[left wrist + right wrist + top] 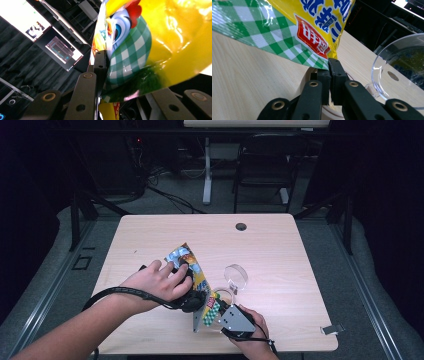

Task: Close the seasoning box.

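Right gripper (329, 75) clamped on the snack bag (294, 27) at its lower corner, jaws pressed together. Left gripper (125, 75) grips the same bag higher up. Bag held tilted above the wooden surface (280, 250), clear plastic scoop (236, 276) just beside it.

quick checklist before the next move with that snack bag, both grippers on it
1. Left gripper clamped on snack bag: ok, jaws pinch its edge.
2. Right gripper clamped on the bag's corner: ok, jaws closed on the seal.
3. Bag lifted off the table: ok, held up.
4. Bag opened: cannot tell.
5. Clear glass out of the way: not ok, it lies close beside the right gripper.
6. Cables free of the bag: cannot tell.
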